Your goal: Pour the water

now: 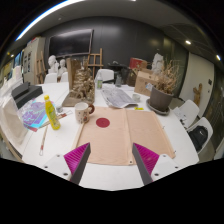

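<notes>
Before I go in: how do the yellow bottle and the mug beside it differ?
The yellow bottle is tall, slim and bright yellow; the mug is short, wide and pale. The bottle appears capped, while the mug is open-topped with a side handle. Both stand upright on the white table, beyond the open gripper.

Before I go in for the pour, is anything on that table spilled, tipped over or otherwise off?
Nothing stands out. The yellow bottle and the small beige cup both stand upright on the white table, beside the tan placemat with its round dark red coaster. No spill shows. The gripper is open and empty.
</notes>
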The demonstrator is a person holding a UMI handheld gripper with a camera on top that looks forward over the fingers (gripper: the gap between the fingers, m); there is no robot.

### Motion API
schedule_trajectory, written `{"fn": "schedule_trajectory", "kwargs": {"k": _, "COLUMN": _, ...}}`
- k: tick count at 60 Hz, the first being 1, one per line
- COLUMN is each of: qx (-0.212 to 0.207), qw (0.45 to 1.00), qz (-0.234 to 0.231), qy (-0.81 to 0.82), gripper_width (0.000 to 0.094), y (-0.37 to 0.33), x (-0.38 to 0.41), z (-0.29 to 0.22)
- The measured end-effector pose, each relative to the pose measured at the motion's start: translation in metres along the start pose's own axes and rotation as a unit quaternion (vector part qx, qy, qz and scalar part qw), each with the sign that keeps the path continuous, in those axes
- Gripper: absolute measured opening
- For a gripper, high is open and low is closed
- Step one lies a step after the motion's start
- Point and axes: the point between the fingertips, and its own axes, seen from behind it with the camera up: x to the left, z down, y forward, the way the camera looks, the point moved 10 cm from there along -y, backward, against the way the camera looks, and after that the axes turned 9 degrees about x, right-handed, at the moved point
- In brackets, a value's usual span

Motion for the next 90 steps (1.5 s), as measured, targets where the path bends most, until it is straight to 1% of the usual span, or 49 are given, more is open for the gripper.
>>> {"fn": "schedule_trajectory", "kwargs": {"k": 15, "qx": -0.022, "qw": 0.998, "qz": -0.063, "qy": -0.017, "gripper_width": 0.0863, "y": 0.038, "x": 0.142, "z": 0.001}}
{"fn": "schedule_trajectory", "kwargs": {"k": 21, "qx": -0.036, "qw": 0.996, "qz": -0.084, "qy": -0.007, "gripper_width": 0.0864, "y": 0.063, "x": 0.199, "z": -0.008}}
{"fn": "schedule_trajectory", "kwargs": {"k": 28, "qx": -0.064, "qw": 0.993, "qz": -0.098, "qy": -0.002, "gripper_width": 0.0866, "y": 0.100, "x": 0.258, "z": -0.028}}
{"fn": "schedule_trajectory", "kwargs": {"k": 35, "qx": -0.087, "qw": 0.992, "qz": -0.095, "qy": -0.011, "gripper_width": 0.0860, "y": 0.149, "x": 0.303, "z": -0.048}}
{"fn": "schedule_trajectory", "kwargs": {"k": 43, "qx": -0.104, "qw": 0.992, "qz": -0.071, "qy": -0.016, "gripper_width": 0.0854, "y": 0.203, "x": 0.335, "z": -0.066}}
{"fn": "schedule_trajectory", "kwargs": {"k": 49, "qx": -0.105, "qw": 0.993, "qz": -0.055, "qy": -0.005, "gripper_width": 0.0799, "y": 0.236, "x": 0.345, "z": -0.074}}
{"fn": "schedule_trajectory", "kwargs": {"k": 51, "qx": -0.103, "qw": 0.993, "qz": -0.051, "qy": 0.001, "gripper_width": 0.0762, "y": 0.243, "x": 0.347, "z": -0.075}}
{"fn": "schedule_trajectory", "kwargs": {"k": 54, "qx": -0.105, "qw": 0.993, "qz": -0.048, "qy": 0.005, "gripper_width": 0.0664, "y": 0.255, "x": 0.350, "z": -0.077}}
{"fn": "schedule_trajectory", "kwargs": {"k": 55, "qx": -0.106, "qw": 0.993, "qz": -0.045, "qy": 0.005, "gripper_width": 0.0619, "y": 0.256, "x": 0.350, "z": -0.077}}
{"fn": "schedule_trajectory", "kwargs": {"k": 57, "qx": -0.108, "qw": 0.993, "qz": -0.041, "qy": 0.004, "gripper_width": 0.0497, "y": 0.259, "x": 0.350, "z": -0.077}}
{"fn": "schedule_trajectory", "kwargs": {"k": 60, "qx": -0.116, "qw": 0.992, "qz": -0.042, "qy": 0.006, "gripper_width": 0.0461, "y": 0.259, "x": 0.351, "z": -0.077}}
{"fn": "schedule_trajectory", "kwargs": {"k": 65, "qx": -0.116, "qw": 0.992, "qz": -0.042, "qy": 0.000, "gripper_width": 0.0386, "y": 0.259, "x": 0.349, "z": -0.078}}
{"fn": "schedule_trajectory", "kwargs": {"k": 69, "qx": -0.119, "qw": 0.992, "qz": -0.031, "qy": -0.003, "gripper_width": 0.0265, "y": 0.258, "x": 0.346, "z": -0.077}}
{"fn": "schedule_trajectory", "kwargs": {"k": 73, "qx": -0.121, "qw": 0.992, "qz": -0.024, "qy": -0.007, "gripper_width": 0.0256, "y": 0.256, "x": 0.345, "z": -0.077}}
{"fn": "schedule_trajectory", "kwargs": {"k": 80, "qx": -0.110, "qw": 0.993, "qz": -0.043, "qy": 0.009, "gripper_width": 0.0256, "y": 0.248, "x": 0.345, "z": -0.083}}
{"fn": "schedule_trajectory", "kwargs": {"k": 85, "qx": -0.121, "qw": 0.988, "qz": -0.079, "qy": 0.056, "gripper_width": 0.0257, "y": 0.233, "x": 0.340, "z": -0.106}}
{"fn": "schedule_trajectory", "kwargs": {"k": 90, "qx": -0.134, "qw": 0.975, "qz": -0.130, "qy": 0.121, "gripper_width": 0.0255, "y": 0.218, "x": 0.335, "z": -0.138}}
